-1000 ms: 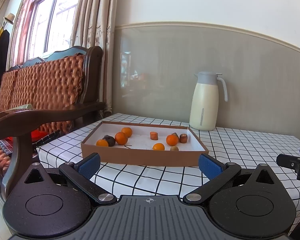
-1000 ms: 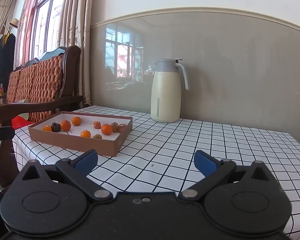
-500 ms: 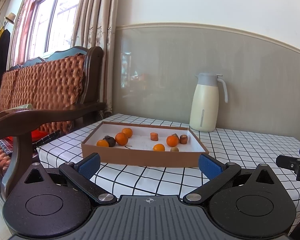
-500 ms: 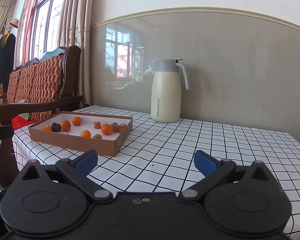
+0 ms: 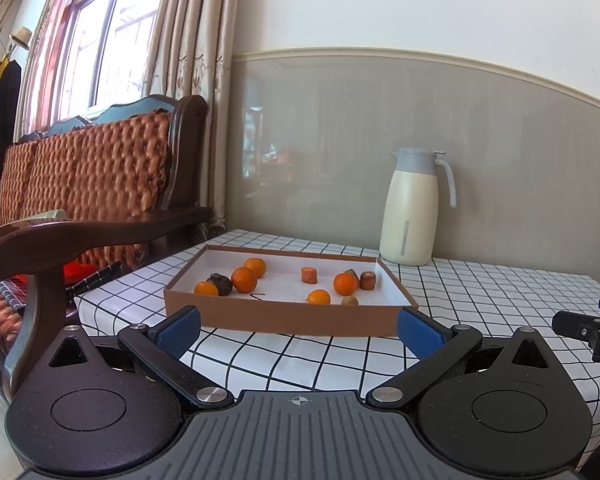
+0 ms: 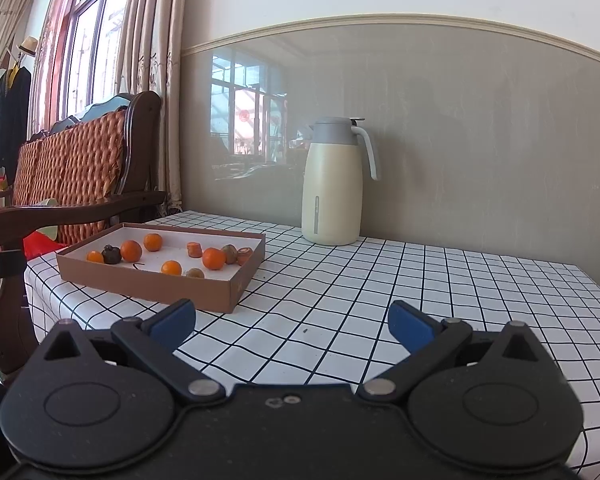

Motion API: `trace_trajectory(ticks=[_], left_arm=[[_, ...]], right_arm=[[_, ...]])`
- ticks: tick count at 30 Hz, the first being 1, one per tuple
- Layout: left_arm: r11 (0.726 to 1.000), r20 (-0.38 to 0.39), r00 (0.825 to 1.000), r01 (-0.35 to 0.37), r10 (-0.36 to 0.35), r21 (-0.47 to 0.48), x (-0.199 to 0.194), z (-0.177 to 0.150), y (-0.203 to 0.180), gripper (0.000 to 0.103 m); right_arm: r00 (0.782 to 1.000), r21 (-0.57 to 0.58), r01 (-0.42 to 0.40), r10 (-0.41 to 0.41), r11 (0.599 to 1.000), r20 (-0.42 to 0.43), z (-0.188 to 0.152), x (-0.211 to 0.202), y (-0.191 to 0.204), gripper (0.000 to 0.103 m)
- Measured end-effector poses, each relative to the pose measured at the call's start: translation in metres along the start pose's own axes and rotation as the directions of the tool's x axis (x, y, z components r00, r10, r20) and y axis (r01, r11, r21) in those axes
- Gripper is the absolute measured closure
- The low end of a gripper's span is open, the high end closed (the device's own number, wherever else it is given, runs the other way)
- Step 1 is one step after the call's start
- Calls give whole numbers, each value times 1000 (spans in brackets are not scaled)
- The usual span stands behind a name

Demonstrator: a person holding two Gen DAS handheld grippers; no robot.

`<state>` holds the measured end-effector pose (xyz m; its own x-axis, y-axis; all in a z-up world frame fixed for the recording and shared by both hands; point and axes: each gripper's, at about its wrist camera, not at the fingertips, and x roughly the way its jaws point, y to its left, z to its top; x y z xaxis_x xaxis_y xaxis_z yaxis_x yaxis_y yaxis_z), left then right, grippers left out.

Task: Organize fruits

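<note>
A shallow brown cardboard box (image 5: 292,318) with a white inside sits on the checked tablecloth. It holds several oranges (image 5: 244,279), a dark fruit (image 5: 220,283), carrot pieces (image 5: 309,275) and a small brown fruit (image 5: 349,300). The box also shows in the right wrist view (image 6: 148,286), left of centre. My left gripper (image 5: 298,330) is open and empty, just short of the box's near wall. My right gripper (image 6: 292,322) is open and empty over the bare cloth, right of the box. Its tip shows at the right edge of the left wrist view (image 5: 588,330).
A cream thermos jug (image 5: 410,210) stands at the back by the grey wall, also in the right wrist view (image 6: 332,184). A wooden armchair with orange cushions (image 5: 80,208) stands left of the table (image 6: 420,292). The table's left edge is close to the box.
The left wrist view has risen very slightly, so the box sits a touch lower in frame. The right gripper has barely moved. Both stay open.
</note>
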<state>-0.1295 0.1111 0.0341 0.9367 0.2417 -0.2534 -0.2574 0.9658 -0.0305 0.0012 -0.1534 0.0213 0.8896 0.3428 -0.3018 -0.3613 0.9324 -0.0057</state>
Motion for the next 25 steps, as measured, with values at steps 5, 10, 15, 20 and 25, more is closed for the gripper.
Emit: trace_trajectory(ticks=[5,10,15,20,25], left_arm=[[1000,0,1000,-1,1,-2,0,1,0,0],[1000,5,1000,-1,1,2,0,0,0,0],[1000,11,1000,-15,15,-6,-2,0,1,0],[1000,19,1000,-18,18,-9,-2,0,0,0],[1000,11,1000,-12,11,7,0,1,-2,0]], right_arm=[[1000,-1,0,0,1000,0,0,0,0,6],[1000,-1,0,0,1000,-1,0,0,0,6],[1000,-2,0,0,1000,-1,0,0,0,6],[1000,-2,0,0,1000,-1,0,0,0,6],[1000,-2,0,0,1000,-1,0,0,0,6]])
